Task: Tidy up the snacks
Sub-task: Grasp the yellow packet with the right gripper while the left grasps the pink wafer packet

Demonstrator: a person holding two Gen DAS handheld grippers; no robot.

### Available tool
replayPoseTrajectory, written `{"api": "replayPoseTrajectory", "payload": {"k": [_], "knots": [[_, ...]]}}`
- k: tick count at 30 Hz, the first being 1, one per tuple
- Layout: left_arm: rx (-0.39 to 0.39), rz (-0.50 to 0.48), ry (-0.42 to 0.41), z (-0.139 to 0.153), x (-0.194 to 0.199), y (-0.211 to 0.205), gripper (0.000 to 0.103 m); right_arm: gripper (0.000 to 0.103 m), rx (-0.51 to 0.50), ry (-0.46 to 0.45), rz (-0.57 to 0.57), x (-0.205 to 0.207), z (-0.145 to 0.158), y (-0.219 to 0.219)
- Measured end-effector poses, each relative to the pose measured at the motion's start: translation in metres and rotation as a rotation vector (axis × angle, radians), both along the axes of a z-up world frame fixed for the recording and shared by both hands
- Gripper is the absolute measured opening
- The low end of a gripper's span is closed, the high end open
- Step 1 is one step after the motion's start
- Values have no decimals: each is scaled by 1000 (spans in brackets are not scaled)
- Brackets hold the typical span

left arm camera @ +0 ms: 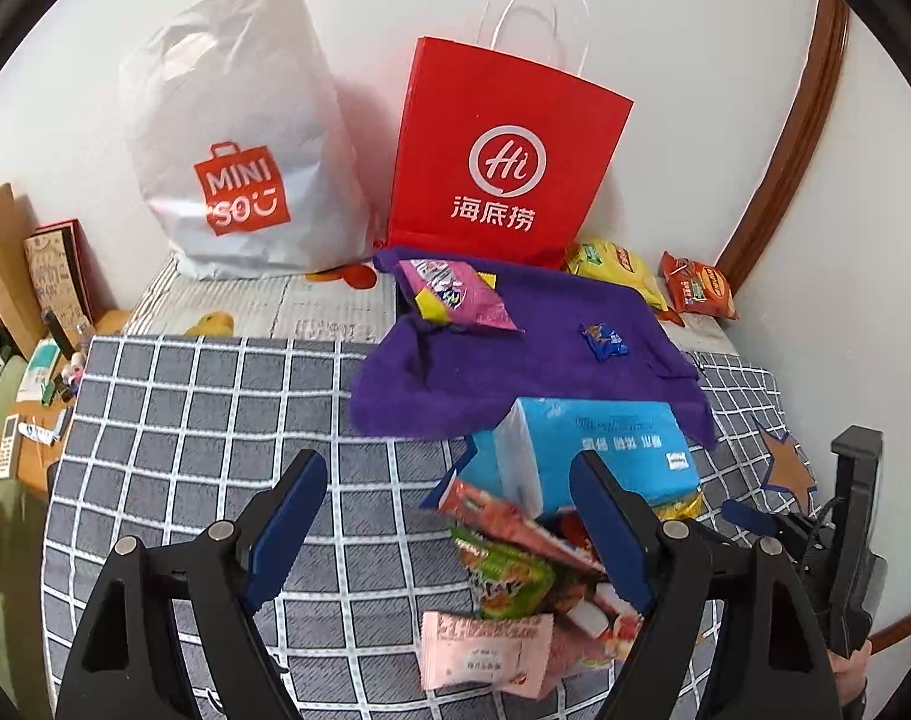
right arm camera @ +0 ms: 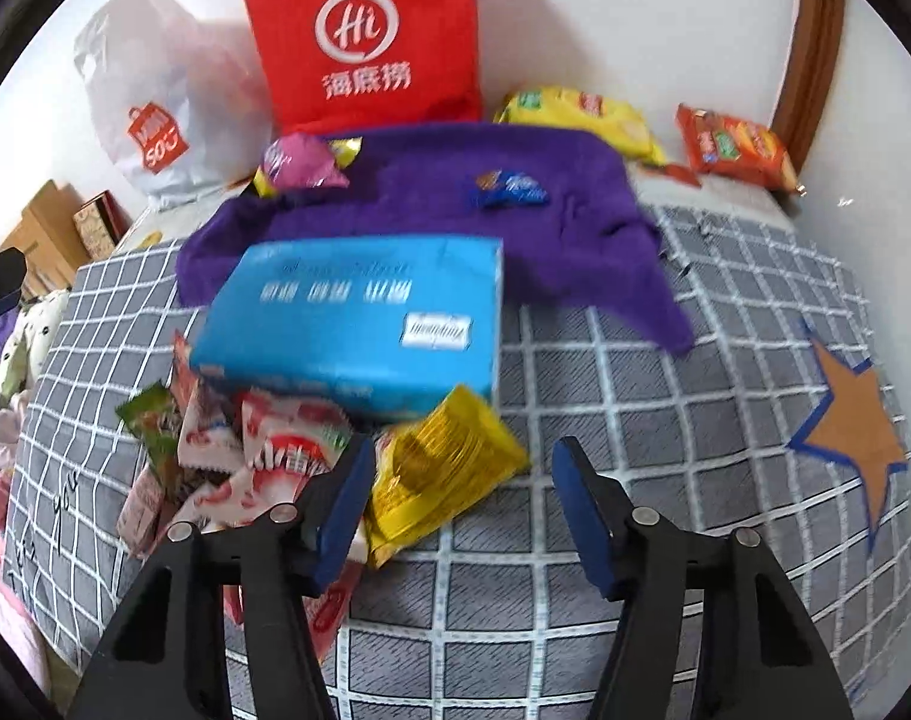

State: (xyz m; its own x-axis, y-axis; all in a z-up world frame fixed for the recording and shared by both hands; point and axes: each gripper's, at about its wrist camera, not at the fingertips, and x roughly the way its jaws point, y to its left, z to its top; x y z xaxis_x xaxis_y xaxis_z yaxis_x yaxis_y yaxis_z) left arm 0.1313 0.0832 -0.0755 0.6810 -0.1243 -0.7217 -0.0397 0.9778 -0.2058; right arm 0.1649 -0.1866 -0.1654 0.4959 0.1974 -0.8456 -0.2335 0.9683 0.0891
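Observation:
A pile of snack packets (left arm camera: 515, 570) lies on the grey checked bedcover in front of a blue box (left arm camera: 599, 456). My left gripper (left arm camera: 449, 516) is open and empty, hovering over the pile's left edge. My right gripper (right arm camera: 461, 498) is open and empty, just above a yellow packet (right arm camera: 437, 468) beside the pile (right arm camera: 227, 450) and the blue box (right arm camera: 359, 318). A purple cloth (left arm camera: 515, 360) holds a pink packet (left arm camera: 455, 294) and a small blue packet (left arm camera: 602, 341). Yellow (right arm camera: 581, 114) and orange (right arm camera: 734, 147) packets lie behind the cloth (right arm camera: 431, 204).
A red paper bag (left arm camera: 503, 150) and a white Miniso bag (left arm camera: 233, 138) stand against the wall. Boxes and clutter (left arm camera: 29, 312) sit on a side table at left. The right gripper's body (left arm camera: 827, 540) is at the left view's right edge.

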Motion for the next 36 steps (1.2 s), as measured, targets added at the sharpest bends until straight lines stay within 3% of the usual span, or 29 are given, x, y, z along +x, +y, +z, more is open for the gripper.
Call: {"api": "replayPoseTrajectory", "payload": {"k": [5, 10, 14, 17, 19, 21, 28, 36], "knots": [[-18, 7, 35, -17, -9, 7, 81, 61, 33, 41, 1, 0, -19, 1], [23, 9, 65, -27, -15, 11, 81, 61, 61, 75, -10, 6, -36, 5], [23, 6, 84, -34, -19, 12, 81, 67, 109, 91, -51, 15, -46, 1], [36, -10, 96, -40, -21, 8, 81, 64, 98, 66, -52, 17, -45, 3], [38, -20, 108, -45, -21, 4, 81, 53, 102, 50, -42, 15, -44, 4], [30, -35, 118, -51, -23, 0, 81, 52, 100, 35, -33, 11, -41, 3], [2, -102, 167, -74, -27, -19, 81, 52, -71, -72, -56, -5, -33, -14], [8, -134, 263, -111, -28, -34, 81, 52, -8, -66, -57, -13, -52, -35]]}}
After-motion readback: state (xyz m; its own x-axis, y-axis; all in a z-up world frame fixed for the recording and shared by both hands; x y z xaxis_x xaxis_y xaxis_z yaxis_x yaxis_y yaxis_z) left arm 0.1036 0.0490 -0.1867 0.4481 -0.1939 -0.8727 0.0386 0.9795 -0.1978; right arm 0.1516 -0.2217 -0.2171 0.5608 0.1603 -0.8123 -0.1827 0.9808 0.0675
